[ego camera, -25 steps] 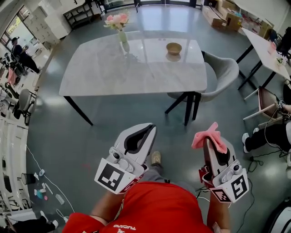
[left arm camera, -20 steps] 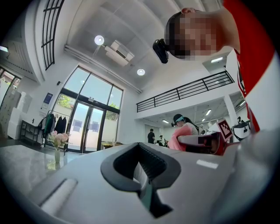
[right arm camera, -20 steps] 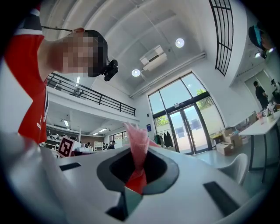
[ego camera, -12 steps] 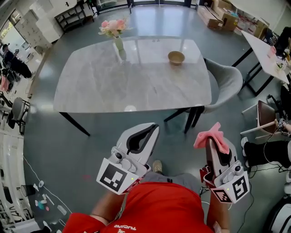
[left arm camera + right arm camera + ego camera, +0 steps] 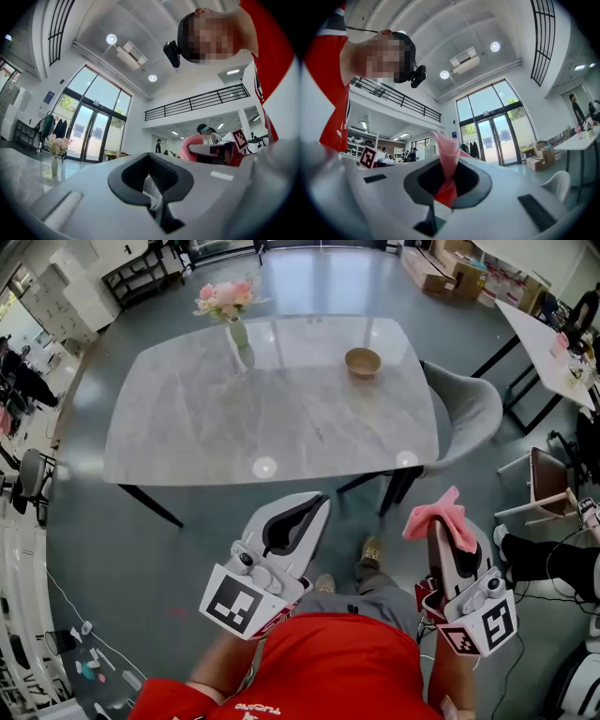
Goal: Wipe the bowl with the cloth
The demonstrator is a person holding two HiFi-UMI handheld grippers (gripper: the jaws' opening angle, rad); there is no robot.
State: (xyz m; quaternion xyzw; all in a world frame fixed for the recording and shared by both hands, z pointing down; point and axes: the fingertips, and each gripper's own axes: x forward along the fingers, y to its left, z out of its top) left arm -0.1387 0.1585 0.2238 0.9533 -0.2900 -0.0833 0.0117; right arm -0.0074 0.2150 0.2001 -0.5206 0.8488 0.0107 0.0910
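Lengthwise, the pink cloth [image 5: 437,517] juts forward from the pinching right gripper [image 5: 441,538]; left gripper [image 5: 311,510] pressed together.

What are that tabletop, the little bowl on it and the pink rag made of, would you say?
Tabletop: looks like polished grey marble or a lookalike, veined and mirroring lights.
Bowl: tan, probably wood; too small to tell.
Pink rag: soft fabric, crumpled folds.

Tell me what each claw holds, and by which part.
The right claw pinches the pink cloth by a bunched fold, its loose end sticking out past the tips. The left claw is shut, empty.
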